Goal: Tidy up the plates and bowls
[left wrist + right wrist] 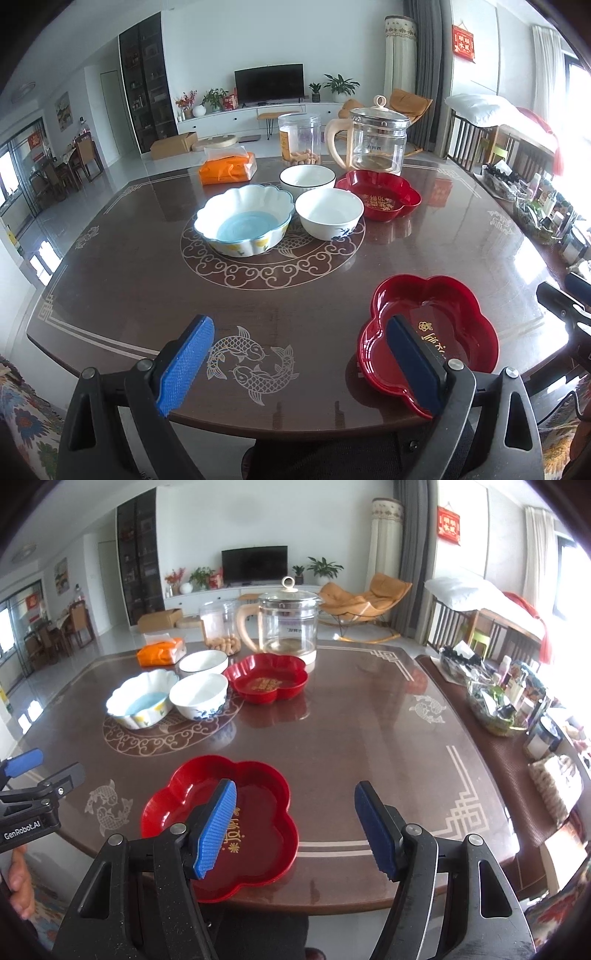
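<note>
The glossy red flower-shaped plastic plate (221,823) beneath my two gaping, empty tools overhangs the worktop's (351,738) edge; a nudge tips it off.

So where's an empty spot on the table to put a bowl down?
The right side of the table is bare, between the near red plate and the far red plate. The left edge near the scalloped bowl is free too. Around the bowls and glass kettle it's crowded.

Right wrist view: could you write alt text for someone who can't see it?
An open right tool hovers over a red flower-shaped plate near the edge of a dark wooden table. Farther back stand three bowls, a second red plate and a glass kettle.
</note>
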Action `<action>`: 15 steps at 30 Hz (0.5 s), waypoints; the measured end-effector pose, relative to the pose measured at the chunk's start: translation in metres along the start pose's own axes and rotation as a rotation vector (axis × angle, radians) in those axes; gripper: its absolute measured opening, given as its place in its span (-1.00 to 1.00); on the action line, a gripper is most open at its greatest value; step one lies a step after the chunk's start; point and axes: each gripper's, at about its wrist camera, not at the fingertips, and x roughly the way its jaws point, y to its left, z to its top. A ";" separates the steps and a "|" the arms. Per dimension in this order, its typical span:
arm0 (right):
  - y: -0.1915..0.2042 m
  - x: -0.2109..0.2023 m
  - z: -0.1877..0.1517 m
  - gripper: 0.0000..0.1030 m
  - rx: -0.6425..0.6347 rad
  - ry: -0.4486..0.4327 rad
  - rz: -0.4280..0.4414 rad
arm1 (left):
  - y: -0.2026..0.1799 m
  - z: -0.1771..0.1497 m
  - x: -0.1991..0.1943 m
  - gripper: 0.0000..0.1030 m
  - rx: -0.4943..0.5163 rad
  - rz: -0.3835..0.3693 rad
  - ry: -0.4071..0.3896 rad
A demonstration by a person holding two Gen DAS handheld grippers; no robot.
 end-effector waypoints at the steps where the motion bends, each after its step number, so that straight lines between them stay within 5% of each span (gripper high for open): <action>1: 0.000 0.000 0.000 0.37 0.001 0.004 -0.003 | 0.000 0.000 0.001 0.83 0.005 0.008 0.001; 15: -0.003 0.006 -0.002 0.37 0.007 0.043 -0.002 | -0.005 -0.001 0.010 0.83 0.057 0.057 0.033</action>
